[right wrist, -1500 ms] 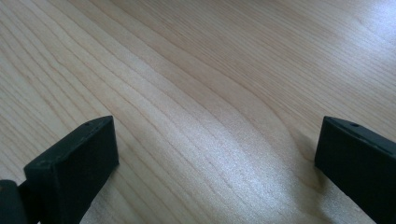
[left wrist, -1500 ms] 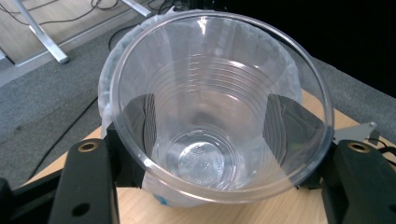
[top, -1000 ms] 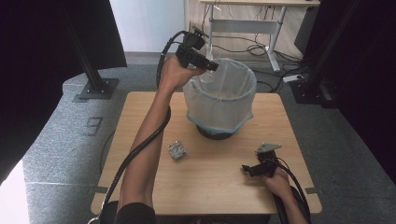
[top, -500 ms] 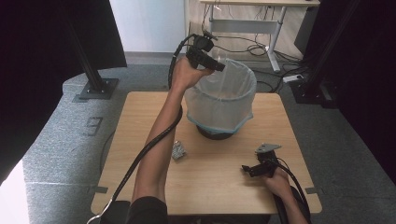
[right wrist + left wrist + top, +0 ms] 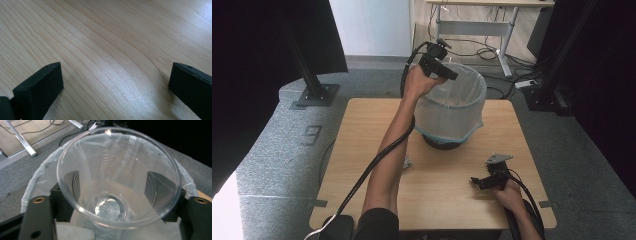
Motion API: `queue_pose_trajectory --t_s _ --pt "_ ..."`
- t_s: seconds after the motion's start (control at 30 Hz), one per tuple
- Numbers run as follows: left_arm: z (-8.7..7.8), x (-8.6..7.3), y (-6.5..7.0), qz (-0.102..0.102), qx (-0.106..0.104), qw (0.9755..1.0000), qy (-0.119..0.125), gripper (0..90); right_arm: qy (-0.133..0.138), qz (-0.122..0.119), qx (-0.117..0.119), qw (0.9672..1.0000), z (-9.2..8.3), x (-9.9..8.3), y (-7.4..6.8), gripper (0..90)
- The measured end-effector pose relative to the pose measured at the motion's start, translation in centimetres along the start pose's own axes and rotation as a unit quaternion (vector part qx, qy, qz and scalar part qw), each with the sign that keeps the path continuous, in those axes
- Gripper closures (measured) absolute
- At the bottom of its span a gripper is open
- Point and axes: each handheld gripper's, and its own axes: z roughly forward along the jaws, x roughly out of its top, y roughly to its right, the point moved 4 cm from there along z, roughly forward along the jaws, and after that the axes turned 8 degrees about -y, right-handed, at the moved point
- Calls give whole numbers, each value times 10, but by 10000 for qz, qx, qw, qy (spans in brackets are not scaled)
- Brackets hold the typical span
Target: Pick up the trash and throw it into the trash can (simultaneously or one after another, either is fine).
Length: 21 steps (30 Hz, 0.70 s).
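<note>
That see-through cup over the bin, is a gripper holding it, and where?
The clear plastic cup sits between the left gripper's jaws at its lower sides. They have just been opening, so the grip is loosening. The right gripper holds nothing.

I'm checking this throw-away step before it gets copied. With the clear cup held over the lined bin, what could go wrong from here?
1. The left gripper, whose jaws have just been opening with the cup between them, hangs near the bin's rim rather than over its middle, so the cup may clip the rim and land on the table.
2. The loose liner might catch the cup.
3. The crumpled scrap by the forearm could get knocked away.
</note>
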Motion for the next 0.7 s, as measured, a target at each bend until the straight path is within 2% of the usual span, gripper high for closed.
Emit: queue_pose_trajectory --t_s 0.03,0.2,0.3,0.43,0.7 --pt "3 0 0 -45 12 10000 1 181 -4 0 5 10000 0 0 0 0" --pt "4 -1 -1 -81 7 10000 36 93 -12 -5 14 10000 0 0 0 0" --pt "1 -1 0 -27 24 10000 37 26 -7 -13 15 10000 0 0 0 0" --pt "-4 -4 3 78 6 10000 31 12 1 -11 12 10000 0 0 0 0" --pt "-16 -14 1 143 -63 9998 95 2 -5 -5 16 10000 0 0 0 0"
